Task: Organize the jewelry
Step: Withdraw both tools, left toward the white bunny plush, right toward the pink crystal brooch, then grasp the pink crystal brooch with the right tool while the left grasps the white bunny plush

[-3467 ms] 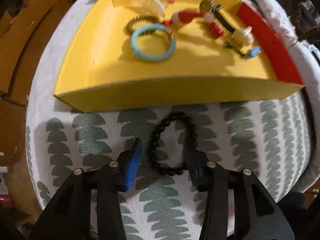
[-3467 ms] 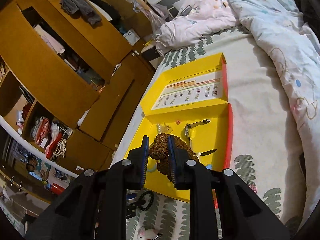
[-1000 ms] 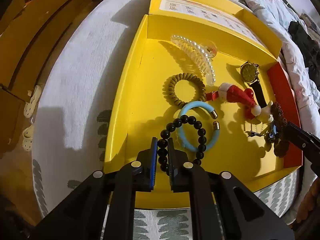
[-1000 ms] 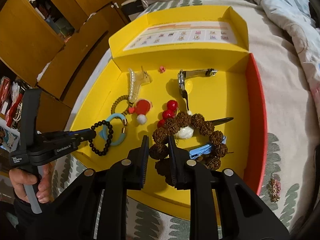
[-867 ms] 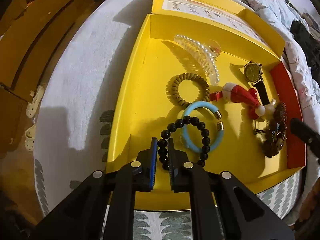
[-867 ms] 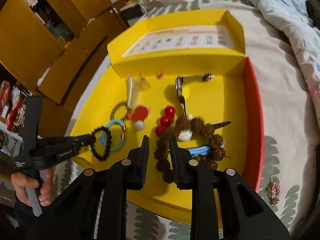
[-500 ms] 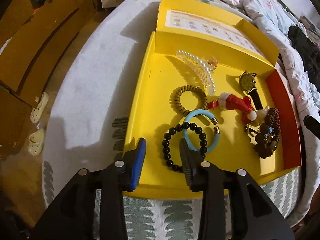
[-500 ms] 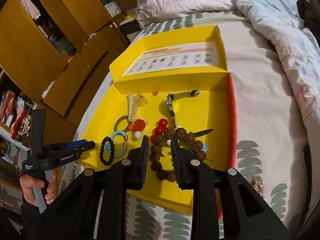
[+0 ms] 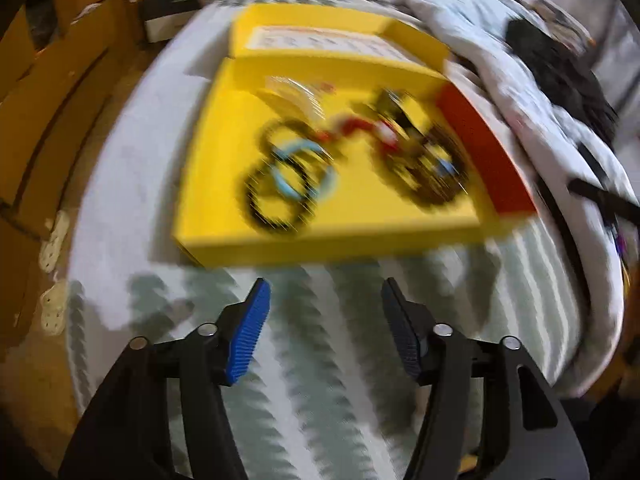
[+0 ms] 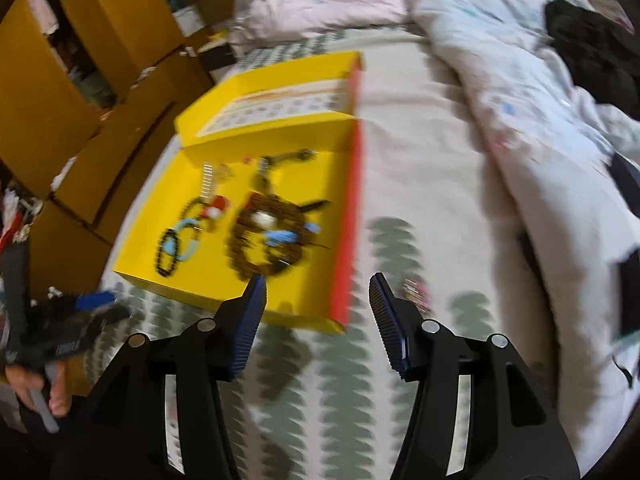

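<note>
- The left gripper [image 9: 324,292] has just been opening; its jaws are apart with nothing between them.
- The right gripper [image 10: 316,288] has just been opening too, and holds nothing.
- The black bead bracelet [image 9: 276,204] and brown bead bracelet [image 10: 264,240] lie in the yellow box [image 9: 328,236] on the bed [image 10: 420,160].

My left black two-finger gripper [image 9: 324,308] and right black gripper [image 10: 316,304], jaws just opened, both empty, pointing downward.
</note>
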Demonstrator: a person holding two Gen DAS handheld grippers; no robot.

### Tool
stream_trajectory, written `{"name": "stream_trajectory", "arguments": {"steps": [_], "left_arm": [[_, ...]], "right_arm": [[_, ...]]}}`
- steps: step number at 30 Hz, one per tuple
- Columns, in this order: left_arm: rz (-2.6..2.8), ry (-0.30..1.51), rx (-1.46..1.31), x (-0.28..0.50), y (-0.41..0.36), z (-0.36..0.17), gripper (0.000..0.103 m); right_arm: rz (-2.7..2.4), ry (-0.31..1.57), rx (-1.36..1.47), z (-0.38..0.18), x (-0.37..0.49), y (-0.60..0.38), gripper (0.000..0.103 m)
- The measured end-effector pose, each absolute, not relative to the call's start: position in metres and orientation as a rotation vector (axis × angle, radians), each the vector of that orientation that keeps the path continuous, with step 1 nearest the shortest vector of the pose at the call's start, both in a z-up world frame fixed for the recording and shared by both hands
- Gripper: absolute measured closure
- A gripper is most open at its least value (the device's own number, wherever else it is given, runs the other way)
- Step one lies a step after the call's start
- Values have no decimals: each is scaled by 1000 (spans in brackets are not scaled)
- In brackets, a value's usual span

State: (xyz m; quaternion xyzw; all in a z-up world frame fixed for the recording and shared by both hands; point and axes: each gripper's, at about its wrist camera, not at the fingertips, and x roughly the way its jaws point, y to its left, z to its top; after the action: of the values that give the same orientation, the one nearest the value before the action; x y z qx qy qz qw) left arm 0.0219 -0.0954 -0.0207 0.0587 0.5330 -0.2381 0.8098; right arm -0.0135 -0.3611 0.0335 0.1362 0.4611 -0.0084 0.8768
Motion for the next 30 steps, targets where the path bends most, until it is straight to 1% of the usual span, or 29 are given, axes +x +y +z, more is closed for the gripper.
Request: {"name": "stream_trajectory", "arguments": {"steps": [5, 7, 10, 13, 18, 30], "left_arm": [[-593, 1172, 173, -22, -116, -30, 42], [-609, 1174, 192, -35, -121, -33, 39], [-650, 1189, 219, -57, -129, -41, 39], [-682, 1198, 225, -69, -133, -43, 39], [-663, 1186, 274, -75, -140, -49, 38], [-610, 1252, 340, -68, -156, -84, 38]], "right_arm": [[-116, 1010, 317, 17, -32, -393, 46], [-127, 1030, 331, 7, -33, -400, 46], [-148, 1080, 321, -14, -25, -402, 46], [-132, 1089, 316, -23, -17, -398, 46], [-125, 1097, 297, -31, -6, -395, 46], [-129, 1149, 314, -62, 17, -415, 46]]}}
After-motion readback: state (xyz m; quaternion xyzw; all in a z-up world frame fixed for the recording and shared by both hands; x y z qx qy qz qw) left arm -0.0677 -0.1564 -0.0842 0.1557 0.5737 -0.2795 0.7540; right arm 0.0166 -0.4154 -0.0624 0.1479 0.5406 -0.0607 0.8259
